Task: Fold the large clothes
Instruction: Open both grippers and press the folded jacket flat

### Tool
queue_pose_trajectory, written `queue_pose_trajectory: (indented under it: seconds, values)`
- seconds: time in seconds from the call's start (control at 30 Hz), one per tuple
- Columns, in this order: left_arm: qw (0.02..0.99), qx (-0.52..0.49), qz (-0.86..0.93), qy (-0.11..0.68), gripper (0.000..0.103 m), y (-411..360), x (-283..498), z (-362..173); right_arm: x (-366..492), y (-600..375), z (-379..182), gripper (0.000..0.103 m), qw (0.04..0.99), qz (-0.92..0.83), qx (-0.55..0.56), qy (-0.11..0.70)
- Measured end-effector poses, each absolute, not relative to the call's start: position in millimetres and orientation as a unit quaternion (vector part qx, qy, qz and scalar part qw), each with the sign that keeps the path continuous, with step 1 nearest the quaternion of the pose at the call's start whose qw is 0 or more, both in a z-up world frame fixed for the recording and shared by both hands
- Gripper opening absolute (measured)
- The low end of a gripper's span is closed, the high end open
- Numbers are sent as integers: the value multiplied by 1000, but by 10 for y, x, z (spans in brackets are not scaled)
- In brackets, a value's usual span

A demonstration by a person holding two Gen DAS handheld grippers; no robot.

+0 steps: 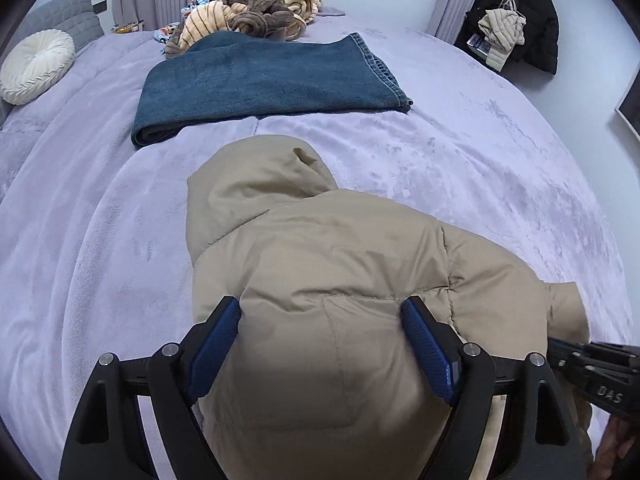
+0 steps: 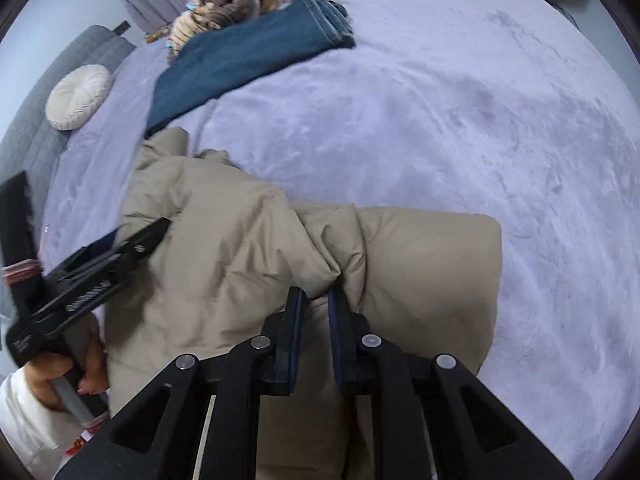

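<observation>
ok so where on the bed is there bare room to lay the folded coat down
Bare purple bedspread lies right of the beige puffer coat and the folded jeans. A narrower strip runs left, toward the round white cushion. The far end is crowded: striped blanket pile behind the jeans.

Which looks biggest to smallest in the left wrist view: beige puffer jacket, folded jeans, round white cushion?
1. Beige puffer jacket, though it lies nearest the camera, which inflates it.
2. Folded jeans.
3. Round white cushion, far off at the distorted edge.
</observation>
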State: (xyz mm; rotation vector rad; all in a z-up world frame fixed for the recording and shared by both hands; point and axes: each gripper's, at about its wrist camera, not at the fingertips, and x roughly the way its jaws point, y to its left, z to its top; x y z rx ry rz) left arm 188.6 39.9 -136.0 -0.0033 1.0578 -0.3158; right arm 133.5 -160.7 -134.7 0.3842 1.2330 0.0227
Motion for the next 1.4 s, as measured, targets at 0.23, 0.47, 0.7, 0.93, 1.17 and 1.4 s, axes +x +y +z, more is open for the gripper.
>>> queue_pose_trajectory:
  seconds: [0.23, 0.47, 0.7, 0.93, 1.17, 1.4]
  values:
    - [853, 18, -143, 501, 86, 303, 1857, -1445, 1242, -1802, -1639, 0, 786, 6, 232, 573]
    - [854, 26, -139, 501, 88, 355, 1831, -1433, 1050, -1742, -1258, 4, 775, 18, 242, 583]
    - [852, 25, -132, 506, 88, 455, 1796, -1300, 470, -1545, -963, 5, 776, 34, 227, 588]
    - [841, 8, -186, 507, 88, 863, 1156, -978, 263, -1584, -1187, 6, 759, 14, 258, 598]
    - [817, 17, -176, 549, 89, 935, 574, -1291, 219, -1463, -1464, 6, 747, -9, 218, 628]
    - [813, 4, -150, 562, 97, 1006, 536, -1330, 92, -1422, -1373, 7, 751, -22, 228, 619]
